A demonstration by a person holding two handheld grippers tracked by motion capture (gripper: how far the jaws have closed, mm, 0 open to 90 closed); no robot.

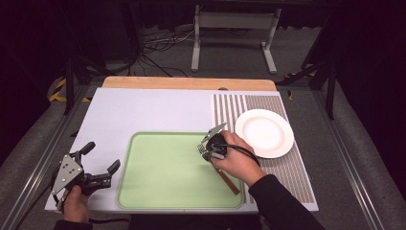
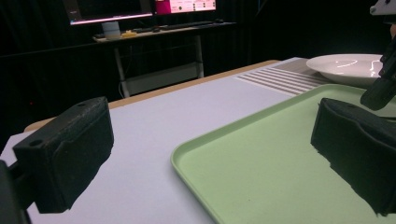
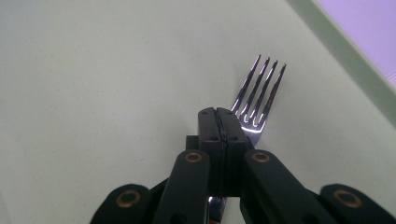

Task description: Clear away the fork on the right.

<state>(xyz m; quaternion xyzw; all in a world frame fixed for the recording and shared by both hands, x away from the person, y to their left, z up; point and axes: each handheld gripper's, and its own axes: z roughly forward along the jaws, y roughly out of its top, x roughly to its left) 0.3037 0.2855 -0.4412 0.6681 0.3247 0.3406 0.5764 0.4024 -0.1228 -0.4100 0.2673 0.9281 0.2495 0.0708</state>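
The left gripper (image 1: 102,168) hovers at the tray's (image 1: 158,191) nine o'clock side, jaws wide apart, with nothing between them. Over the tray's three o'clock part, the right gripper (image 3: 222,122) is clamped on a fork (image 3: 258,95), tines pointing ahead. A white plate (image 1: 264,132) lies at its two o'clock.

White plate and tray on a pale surface

A white plate (image 1: 264,132) sits on a striped mat (image 1: 287,165) just right of the green tray (image 1: 163,191); a wooden board (image 1: 189,83) edges the surface (image 1: 143,108), cables (image 1: 158,45) beyond.
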